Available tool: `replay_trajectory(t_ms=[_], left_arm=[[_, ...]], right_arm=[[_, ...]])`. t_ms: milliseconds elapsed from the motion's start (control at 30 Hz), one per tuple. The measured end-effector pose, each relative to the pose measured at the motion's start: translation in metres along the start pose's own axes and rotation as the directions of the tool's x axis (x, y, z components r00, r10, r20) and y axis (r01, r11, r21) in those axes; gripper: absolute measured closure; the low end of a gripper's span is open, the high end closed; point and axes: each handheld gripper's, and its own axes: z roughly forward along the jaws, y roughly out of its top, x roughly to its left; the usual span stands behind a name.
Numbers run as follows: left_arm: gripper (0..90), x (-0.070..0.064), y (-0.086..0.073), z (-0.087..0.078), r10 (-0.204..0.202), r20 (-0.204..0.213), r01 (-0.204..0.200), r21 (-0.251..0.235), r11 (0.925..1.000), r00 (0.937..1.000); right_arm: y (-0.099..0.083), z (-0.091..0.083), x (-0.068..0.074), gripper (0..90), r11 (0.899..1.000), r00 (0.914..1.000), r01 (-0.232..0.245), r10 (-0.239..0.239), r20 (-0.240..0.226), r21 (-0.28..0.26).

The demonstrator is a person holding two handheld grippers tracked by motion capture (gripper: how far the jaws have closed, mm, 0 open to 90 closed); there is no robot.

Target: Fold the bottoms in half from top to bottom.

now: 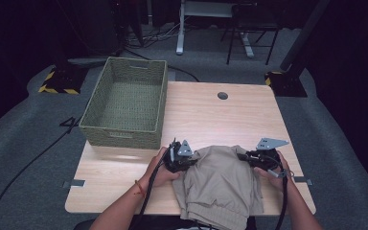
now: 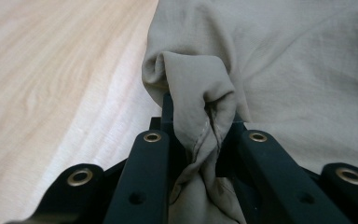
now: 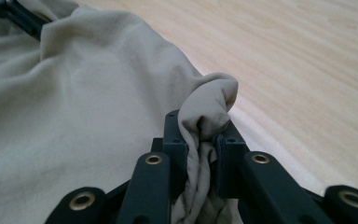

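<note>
Beige garment (image 1: 220, 184) lies lengthwise toward the person, both tongs pinching its far corners

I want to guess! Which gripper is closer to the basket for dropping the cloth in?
Probably the left gripper: it grips the beige cloth beside the green basket. The right gripper is farther away.

Your left gripper (image 1: 188, 161) and right gripper (image 1: 246, 157) were black, each topped by a grey three-cornered plate and trailing a black cable. Brass-ringed holes dotted the jaws. You wore a reddish wristband (image 1: 139, 188).
</note>
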Motion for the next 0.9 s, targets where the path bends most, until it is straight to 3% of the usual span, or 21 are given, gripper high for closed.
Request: replay_trajectory(t_ms=[133, 233, 333, 467, 600, 667, 767, 900], left_arm=[[79.3, 0.004, 0.010, 0.003, -0.003, -0.043, 0.003, 0.009, 1.0000, 0.9991], [79.3, 0.011, 0.016, 0.010, -0.041, -0.070, 0.042, 0.021, 0.9989, 0.9967], [78.7, 0.018, 0.021, 0.019, -0.064, -0.119, 0.069, 0.045, 0.9966, 0.9909], [78.4, 0.026, 0.030, 0.024, -0.105, -0.146, 0.114, 0.054, 0.9920, 0.9837], [78.1, 0.030, 0.040, 0.017, -0.099, -0.175, 0.103, 0.015, 0.9946, 0.9796], [77.7, 0.034, 0.042, 0.013, -0.119, -0.158, 0.119, -0.011, 0.9929, 0.9803], [75.6, 0.040, 0.045, 0.016, -0.154, -0.152, 0.155, -0.007, 0.9880, 0.9763], [76.0, 0.042, 0.051, 0.022, -0.154, -0.195, 0.157, -0.002, 0.9876, 0.9686]], right_arm=[[0.009, 0.002, -0.009, 78.7, 1.000, 0.9998, -0.008, 0.008, 0.021, -0.007], [0.016, 0.006, -0.014, 78.8, 1.000, 0.9989, -0.002, 0.002, 0.048, 0.006], [0.021, 0.012, -0.023, 79.0, 1.000, 0.9979, -0.023, 0.022, 0.061, 0.019], [0.027, 0.018, -0.038, 79.0, 0.997, 0.9963, -0.068, 0.067, 0.054, 0.021], [0.036, 0.012, -0.038, 78.9, 0.998, 0.9954, -0.047, 0.049, 0.082, -0.033], [0.039, 0.008, -0.038, 78.9, 0.998, 0.9960, -0.044, 0.048, 0.075, -0.054], [0.044, 0.007, -0.040, 78.7, 0.998, 0.9955, -0.039, 0.042, 0.085, -0.047], [0.053, 0.011, -0.037, 78.6, 0.999, 0.9917, -0.006, 0.010, 0.128, -0.032]])
